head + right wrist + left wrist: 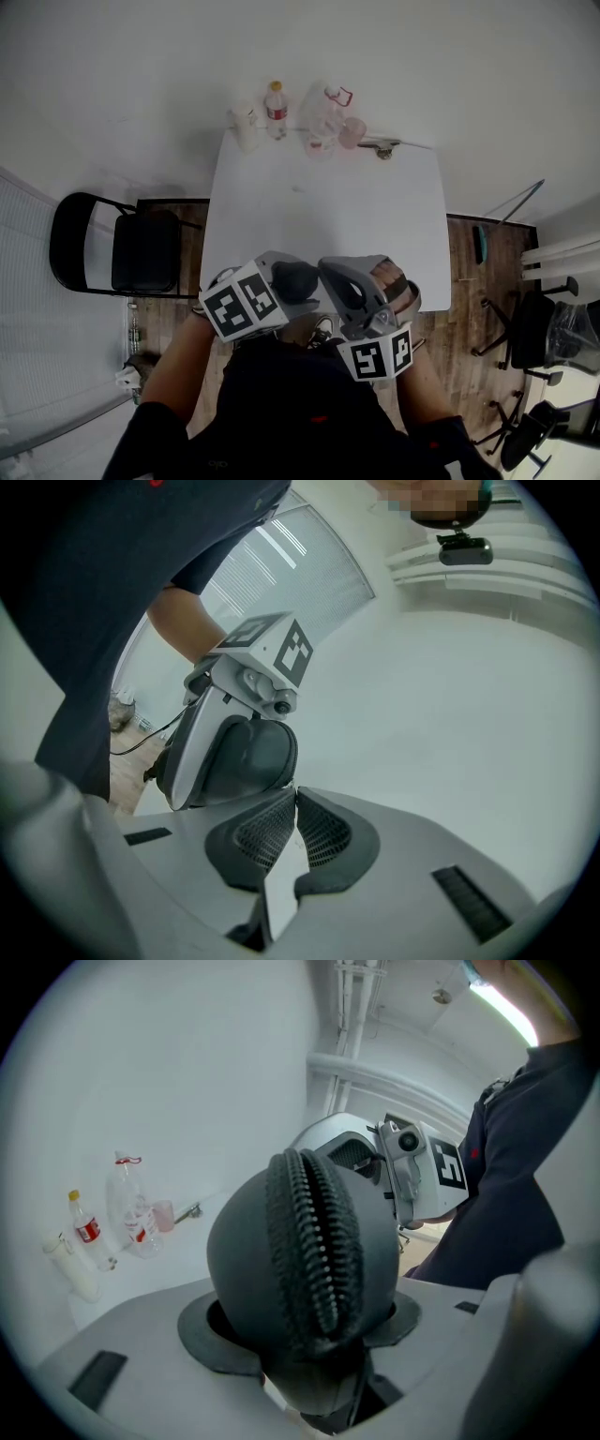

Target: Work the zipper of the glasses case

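A dark grey glasses case (300, 275) is clamped in my left gripper (292, 292) over the near edge of the white table (328, 206). In the left gripper view the case (300, 1269) fills the space between the pads (202, 1335), its zipper (314, 1241) running up the side that faces the camera. My right gripper (325, 268) stands close on the case's right. In the right gripper view its jaws (293, 797) are shut, tips meeting right at the lower edge of the case (246, 754). Whether a zipper pull sits between them is hidden.
At the table's far edge stand a red-labelled bottle (276, 108), a clear bottle (323, 122), a pink cup (352, 132) and a white cup (246, 127). A black folding chair (141, 248) is left of the table. Office chairs (530, 337) stand at the right.
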Demonstrator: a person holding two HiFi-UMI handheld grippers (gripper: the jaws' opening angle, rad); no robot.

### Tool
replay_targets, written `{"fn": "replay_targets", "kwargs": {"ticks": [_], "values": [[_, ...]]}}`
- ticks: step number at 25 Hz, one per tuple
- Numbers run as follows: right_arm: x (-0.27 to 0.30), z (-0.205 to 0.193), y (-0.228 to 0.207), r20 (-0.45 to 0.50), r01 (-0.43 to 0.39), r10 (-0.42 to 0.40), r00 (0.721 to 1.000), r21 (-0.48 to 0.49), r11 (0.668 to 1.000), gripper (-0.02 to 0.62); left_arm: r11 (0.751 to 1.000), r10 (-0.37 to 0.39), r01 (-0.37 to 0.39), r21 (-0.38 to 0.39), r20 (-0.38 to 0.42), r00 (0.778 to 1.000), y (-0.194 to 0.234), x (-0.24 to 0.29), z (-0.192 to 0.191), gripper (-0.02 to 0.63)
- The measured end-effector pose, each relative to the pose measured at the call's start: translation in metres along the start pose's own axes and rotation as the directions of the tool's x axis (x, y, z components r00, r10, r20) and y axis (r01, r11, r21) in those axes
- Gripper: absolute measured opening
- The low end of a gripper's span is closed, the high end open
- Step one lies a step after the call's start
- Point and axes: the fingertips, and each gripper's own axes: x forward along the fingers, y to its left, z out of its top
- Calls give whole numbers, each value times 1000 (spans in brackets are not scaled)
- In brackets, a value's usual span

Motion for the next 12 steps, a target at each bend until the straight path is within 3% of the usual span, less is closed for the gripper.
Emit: {"fn": "replay_targets", "kwargs": {"ticks": [12], "values": [[-1, 1, 13, -15, -48, 46, 999, -99, 994, 20, 999, 33, -28, 27, -188, 982, 1, 15, -29, 268]]}}
